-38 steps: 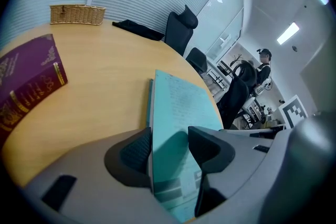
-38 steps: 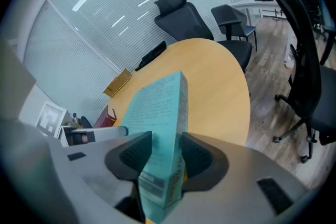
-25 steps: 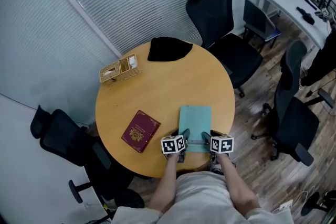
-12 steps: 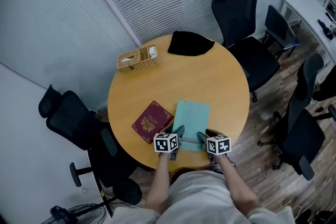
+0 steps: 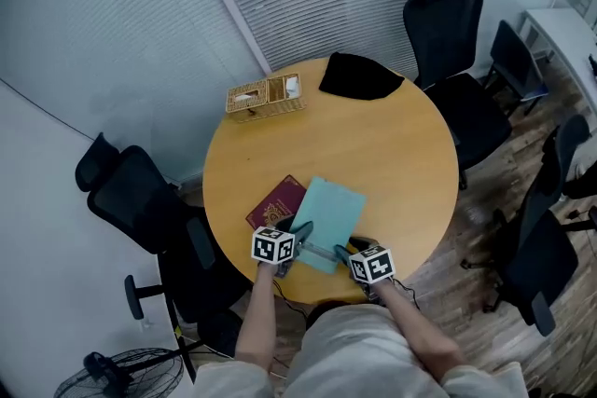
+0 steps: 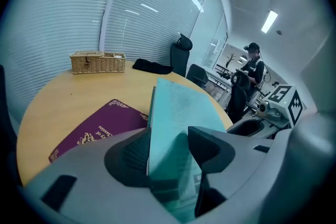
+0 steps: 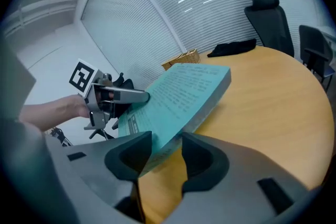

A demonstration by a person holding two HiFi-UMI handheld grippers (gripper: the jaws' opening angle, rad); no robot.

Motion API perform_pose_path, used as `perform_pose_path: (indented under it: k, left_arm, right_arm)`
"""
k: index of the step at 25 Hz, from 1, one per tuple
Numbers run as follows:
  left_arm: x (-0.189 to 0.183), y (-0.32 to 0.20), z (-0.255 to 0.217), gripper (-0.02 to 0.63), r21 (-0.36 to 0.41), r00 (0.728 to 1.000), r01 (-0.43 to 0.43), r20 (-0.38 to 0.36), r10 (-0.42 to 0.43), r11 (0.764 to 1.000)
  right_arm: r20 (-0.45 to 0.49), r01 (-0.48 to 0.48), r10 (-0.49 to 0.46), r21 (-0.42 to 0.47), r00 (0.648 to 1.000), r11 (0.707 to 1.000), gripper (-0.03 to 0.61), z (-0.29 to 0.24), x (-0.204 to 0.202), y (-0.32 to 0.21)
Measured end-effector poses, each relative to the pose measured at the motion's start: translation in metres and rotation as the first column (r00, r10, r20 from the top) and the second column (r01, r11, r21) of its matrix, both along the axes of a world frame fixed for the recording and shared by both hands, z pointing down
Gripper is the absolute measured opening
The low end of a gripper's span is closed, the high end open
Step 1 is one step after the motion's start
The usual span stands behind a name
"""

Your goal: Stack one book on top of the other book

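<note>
A teal book [image 5: 328, 209] hangs tilted above the round wooden table [image 5: 401, 154], held at its near edge from both sides. My left gripper [image 5: 297, 234] is shut on its near left corner, my right gripper [image 5: 343, 250] on its near right corner. In the left gripper view the teal book [image 6: 178, 107] runs between the jaws of the left gripper [image 6: 168, 150]. In the right gripper view it [image 7: 184, 94] slopes up out of the right gripper [image 7: 165, 147]. A maroon book [image 5: 276, 202] lies flat on the table, its right edge under the teal book's left side.
A wicker basket [image 5: 266, 95] and a black cloth [image 5: 359, 75] sit at the table's far side. Black office chairs [image 5: 140, 205] [image 5: 452, 9] ring the table. A person [image 6: 252, 68] stands far off in the room.
Both grippers have carried the teal book left, off the table and toward the maroon book. The two books lay apart before; now the teal one overlaps the maroon one's edge.
</note>
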State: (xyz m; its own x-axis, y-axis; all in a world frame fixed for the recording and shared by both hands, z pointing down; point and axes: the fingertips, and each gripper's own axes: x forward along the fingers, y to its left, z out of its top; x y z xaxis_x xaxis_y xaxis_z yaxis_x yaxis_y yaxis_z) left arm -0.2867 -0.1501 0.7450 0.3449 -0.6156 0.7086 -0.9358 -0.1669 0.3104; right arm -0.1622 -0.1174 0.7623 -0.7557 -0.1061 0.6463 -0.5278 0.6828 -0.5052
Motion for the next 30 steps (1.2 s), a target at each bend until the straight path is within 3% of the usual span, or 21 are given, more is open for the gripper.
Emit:
perform_pose_path:
  k: [5,16,30]
  left_arm:
    - [-0.028,-0.002,-0.002,0.238,-0.007,0.998,-0.058,-0.007,0.058,0.998]
    - [-0.085,0.004,-0.006,0.238,0.001,0.994,-0.103,-0.039,0.103,0.995]
    - [-0.132,-0.001,0.013,0.238,-0.028,0.974,-0.222,-0.059,0.220,0.975]
  right_arm:
    - [-0.009,0.071,-0.071,0.001,0.997,0.997,0.189,-0.004,-0.030,0.009]
    - [0.005,0.222,-0.222,-0.004,0.975,0.975,0.190,-0.011,-0.087,0.026]
    - [-0.022,0.286,-0.287,-0.041,0.958,0.957,0.190,0.005,-0.141,0.039]
